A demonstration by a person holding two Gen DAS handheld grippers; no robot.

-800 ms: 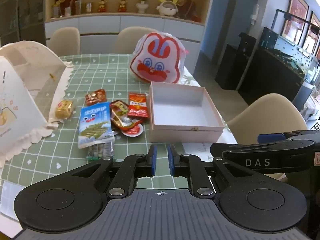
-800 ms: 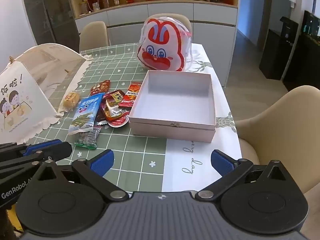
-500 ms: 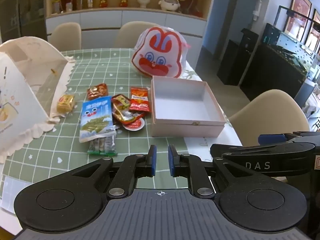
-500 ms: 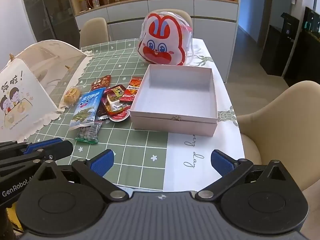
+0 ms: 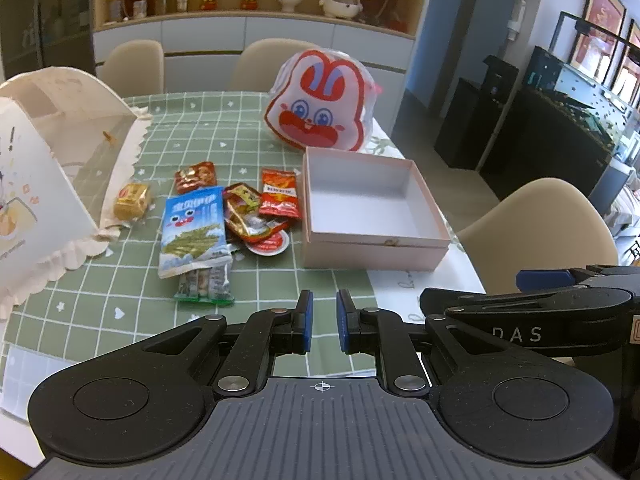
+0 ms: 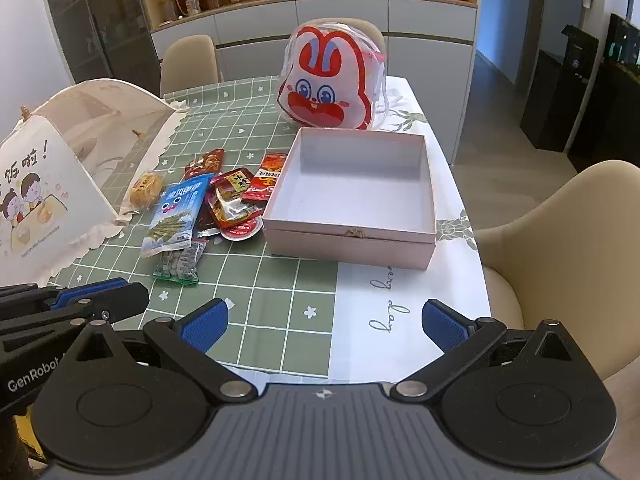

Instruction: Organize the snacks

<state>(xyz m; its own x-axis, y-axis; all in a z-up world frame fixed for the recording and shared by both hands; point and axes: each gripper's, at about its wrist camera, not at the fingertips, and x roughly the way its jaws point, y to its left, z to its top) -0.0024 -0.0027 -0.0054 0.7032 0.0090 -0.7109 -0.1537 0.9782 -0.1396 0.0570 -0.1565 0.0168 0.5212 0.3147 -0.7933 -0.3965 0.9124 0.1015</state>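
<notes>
- While both grippers hang over the near edge of the table (image 6: pixel 256 280), nothing is between their jaws.
- At the bottom middle of its own view, the left gripper (image 5: pixel 321 316) has its blue pads drawn narrow, with only a slim gap between them.
- Low in its own view, the right gripper (image 6: pixel 325 320) has its jaws spread wide and empty.
- Right of centre in both views sits the box (image 6: pixel 428 184), open, pale pink, with nothing inside.
- Left of the box lies the pile of snacks (image 5: pixel 244 212), none of them in it.
- A blue packet (image 5: pixel 192 232) lies on the pile's left side, over a green-edged pack (image 5: pixel 204 288).
- A red packet (image 5: pixel 280 194) lies just beside the box's left wall, and a round red cup (image 5: pixel 267 242) sits below it.
- Apart from the pile, a gold snack (image 5: pixel 132 200) rests against the food cover (image 5: pixel 60 152) at the left of the frame.
- Behind the box, in the upper middle, a rabbit bag (image 6: pixel 332 80) stands upright.
</notes>
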